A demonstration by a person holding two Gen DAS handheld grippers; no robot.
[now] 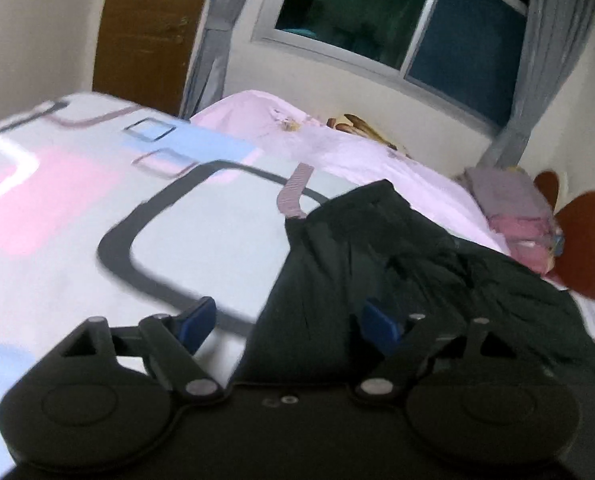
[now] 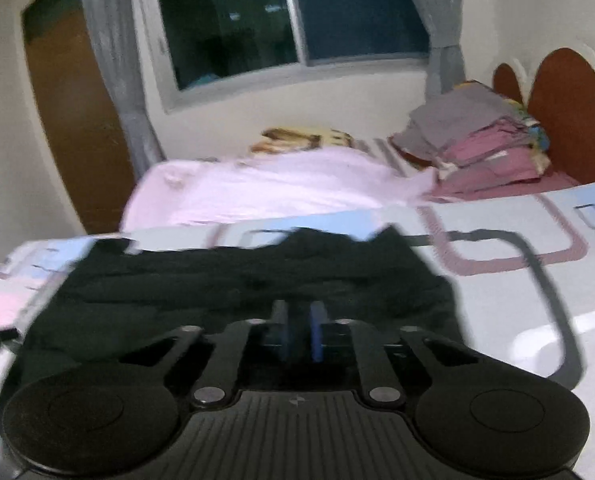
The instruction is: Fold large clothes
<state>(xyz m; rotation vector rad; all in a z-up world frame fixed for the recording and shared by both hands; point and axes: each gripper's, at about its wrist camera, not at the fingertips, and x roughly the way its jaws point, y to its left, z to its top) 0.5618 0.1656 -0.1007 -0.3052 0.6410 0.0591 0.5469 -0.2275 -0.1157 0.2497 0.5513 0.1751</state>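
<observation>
black garment (image 1: 397,280) lies rumpled on the patterned bedsheet (image 1: 97,208), partly gathered, edges uneven; no clean fold is evident. left gripper (image 1: 287,326) is spread wide, one finger over bare sheet, the other over the cloth, gripping nothing. right gripper (image 2: 297,330) is nearly closed, a narrow gap showing between its blue pads; whether cloth is pinched there cannot be told through the blur. pink blanket (image 2: 265,184) and folded stack (image 2: 481,140) sit beyond, by the headboard (image 2: 569,120). judgement: folding of this garment is at an early stage, with flattening and folds outstanding.
</observation>
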